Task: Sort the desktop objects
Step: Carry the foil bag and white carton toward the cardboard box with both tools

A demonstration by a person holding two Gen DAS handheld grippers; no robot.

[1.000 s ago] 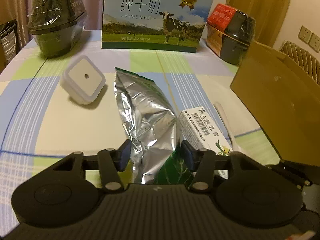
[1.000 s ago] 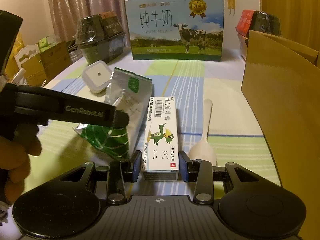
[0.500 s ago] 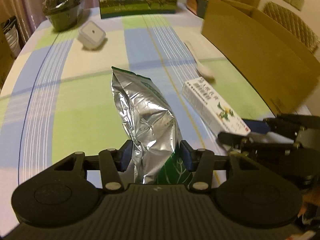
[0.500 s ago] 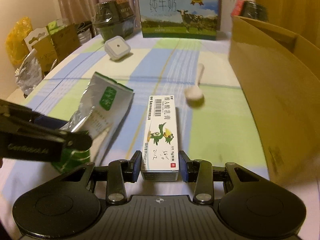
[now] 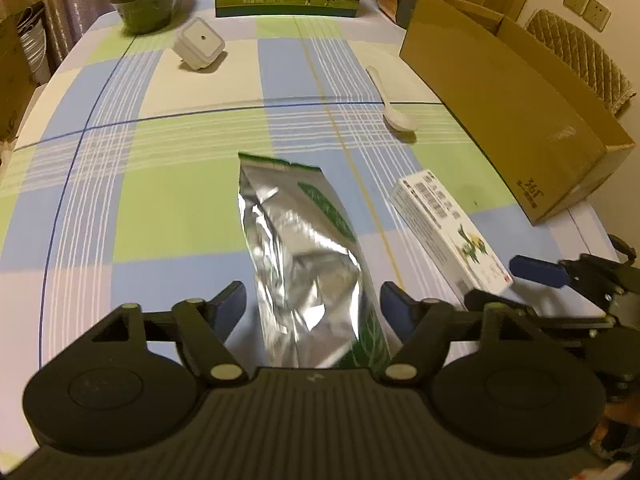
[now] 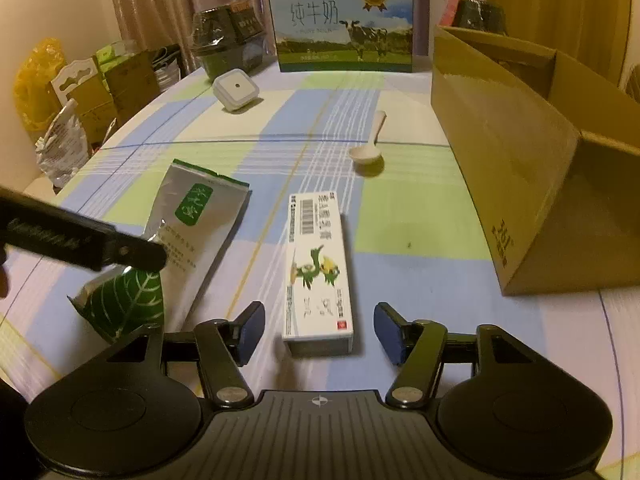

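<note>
A silver foil pouch (image 5: 308, 256) with green print lies on the checked tablecloth between the fingers of my left gripper (image 5: 313, 307), which is open around its near end. It also shows in the right wrist view (image 6: 188, 224). A white ointment box (image 6: 318, 268) with a green cartoon lies on the cloth between the fingers of my right gripper (image 6: 319, 332), which is open. The box also shows in the left wrist view (image 5: 448, 228), with the right gripper (image 5: 516, 284) at its near end.
A white spoon (image 6: 370, 146) and a white square container (image 6: 236, 89) lie farther back. An open cardboard box (image 6: 532, 168) stands on the right. A milk carton (image 6: 344, 26) and dark packaged bowls (image 6: 224, 46) stand at the far edge.
Both grippers carried their objects back toward the near edge of the table, then opened. The pouch and the ointment box now lie released on the cloth.
</note>
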